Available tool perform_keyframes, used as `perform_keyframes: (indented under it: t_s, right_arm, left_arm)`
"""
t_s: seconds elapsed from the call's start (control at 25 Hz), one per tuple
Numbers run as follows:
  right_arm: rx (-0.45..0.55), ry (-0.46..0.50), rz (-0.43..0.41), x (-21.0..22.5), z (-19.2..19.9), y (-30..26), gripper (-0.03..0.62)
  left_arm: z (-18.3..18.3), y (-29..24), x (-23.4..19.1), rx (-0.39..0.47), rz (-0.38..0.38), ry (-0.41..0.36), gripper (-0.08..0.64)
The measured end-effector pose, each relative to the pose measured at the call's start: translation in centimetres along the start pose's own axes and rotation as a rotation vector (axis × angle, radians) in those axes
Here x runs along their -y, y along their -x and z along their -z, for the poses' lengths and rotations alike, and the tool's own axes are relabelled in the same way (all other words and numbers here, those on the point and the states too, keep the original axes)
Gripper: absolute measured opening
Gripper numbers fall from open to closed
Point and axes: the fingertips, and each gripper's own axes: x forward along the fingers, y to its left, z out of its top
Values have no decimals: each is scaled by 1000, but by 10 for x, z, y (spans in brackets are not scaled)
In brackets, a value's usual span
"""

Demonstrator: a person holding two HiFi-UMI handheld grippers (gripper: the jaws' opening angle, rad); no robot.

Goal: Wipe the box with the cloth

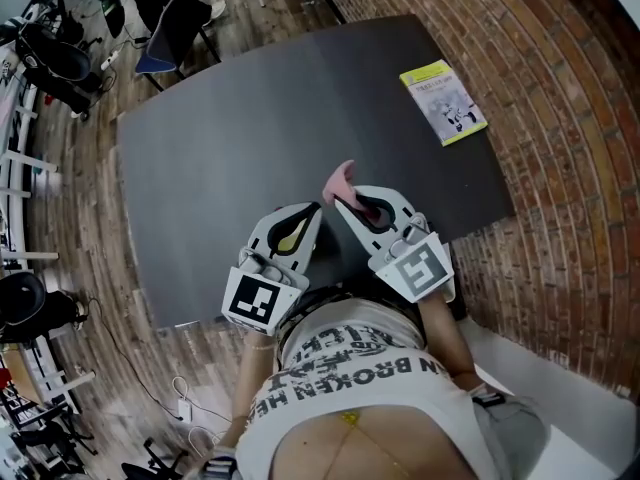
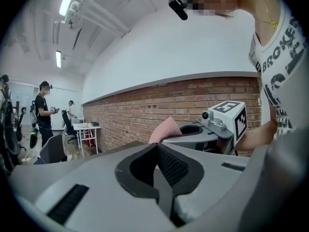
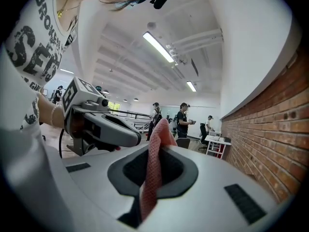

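Box (image 1: 443,102) shows only in head view; right gripper (image 3: 155,149) pinches cloth (image 3: 151,173); left gripper (image 2: 157,146), fingers pressed together

The cloth (image 1: 342,180) is pink with a fine mesh weave. It is pinched between the jaws of my right gripper (image 1: 347,201), held up above the near edge of the dark table (image 1: 250,138). One folded end pokes up past my jaw tips, and the rest trails back between the pads. The box (image 1: 443,101) lies flat near the table's far right corner, well apart from the cloth. It looks thin, with a yellow-green edge and a pale printed face too small to read.
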Motion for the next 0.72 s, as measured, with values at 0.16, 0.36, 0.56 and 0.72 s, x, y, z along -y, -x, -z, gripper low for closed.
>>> perform_keyframes:
  t_s: [0.16, 0.36, 0.56, 0.72]
  right_arm:
    - [-15, 12, -3, 0, 2, 3, 17]
    - [-34, 18, -4, 1, 5, 1, 17]
    - [-45, 11, -9, 0, 7, -1, 17]
    - [-53, 14, -13, -1, 8, -2, 17]
  left_arm:
    - [4, 0, 5, -14, 3, 16, 6]
    - [5, -2, 6, -10, 8, 24, 6]
    - [5, -3, 6, -19, 20, 2, 6]
    - [6, -3, 5, -20, 26, 7, 6]
